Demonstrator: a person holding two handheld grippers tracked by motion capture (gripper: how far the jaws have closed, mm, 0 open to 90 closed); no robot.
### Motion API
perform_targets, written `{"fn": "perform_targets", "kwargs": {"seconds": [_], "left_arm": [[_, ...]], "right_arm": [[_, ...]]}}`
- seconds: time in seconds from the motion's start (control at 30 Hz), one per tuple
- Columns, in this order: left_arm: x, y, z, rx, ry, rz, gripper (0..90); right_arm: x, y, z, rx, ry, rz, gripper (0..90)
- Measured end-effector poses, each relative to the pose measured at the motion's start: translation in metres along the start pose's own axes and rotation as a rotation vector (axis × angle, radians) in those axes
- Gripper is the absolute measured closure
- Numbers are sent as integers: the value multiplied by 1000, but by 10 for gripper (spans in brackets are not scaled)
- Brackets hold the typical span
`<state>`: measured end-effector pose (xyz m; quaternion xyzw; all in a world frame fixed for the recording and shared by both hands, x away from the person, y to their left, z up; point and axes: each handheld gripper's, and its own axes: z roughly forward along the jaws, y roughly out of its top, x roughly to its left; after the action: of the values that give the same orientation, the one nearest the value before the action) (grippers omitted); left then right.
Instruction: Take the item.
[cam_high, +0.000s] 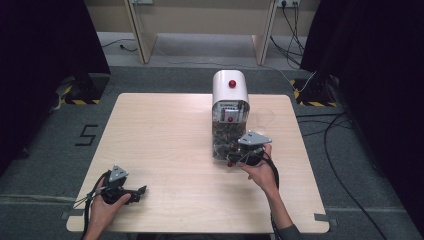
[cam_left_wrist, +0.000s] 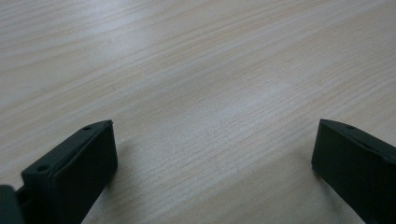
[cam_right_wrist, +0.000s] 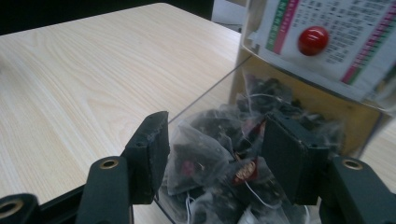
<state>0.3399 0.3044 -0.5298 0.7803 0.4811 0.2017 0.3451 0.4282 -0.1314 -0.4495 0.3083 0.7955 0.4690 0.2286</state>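
Observation:
A white-topped dispenser (cam_high: 230, 87) with red knobs stands at the table's far middle. Its clear lower bin (cam_high: 223, 142) holds several dark tea bags (cam_right_wrist: 210, 154). My right gripper (cam_high: 240, 158) is at the bin's front right corner, held in a hand. In the right gripper view its jaws (cam_right_wrist: 215, 128) stand apart over the bags, the left one by the clear wall (cam_right_wrist: 205, 95), the right one among the bags; I see no pad pressing. A red knob (cam_right_wrist: 313, 40) sits on the label above. My left gripper (cam_high: 142, 190) rests open at the near left, nothing between its jaws (cam_left_wrist: 215, 128).
The light wooden table (cam_high: 165, 135) is bare wood under the left jaws (cam_left_wrist: 196, 70). A faint clear cup shape (cam_high: 263, 118) stands right of the dispenser. Cables (cam_high: 330, 145) run over the floor on the right, and dark curtains hang at both sides.

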Motion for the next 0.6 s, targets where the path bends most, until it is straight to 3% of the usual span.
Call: {"fn": "perform_targets", "kwargs": {"seconds": [0.6], "left_arm": [[0,0,0,0,0,0,0]], "right_arm": [[11,2,38,61,4,-60,430]]}}
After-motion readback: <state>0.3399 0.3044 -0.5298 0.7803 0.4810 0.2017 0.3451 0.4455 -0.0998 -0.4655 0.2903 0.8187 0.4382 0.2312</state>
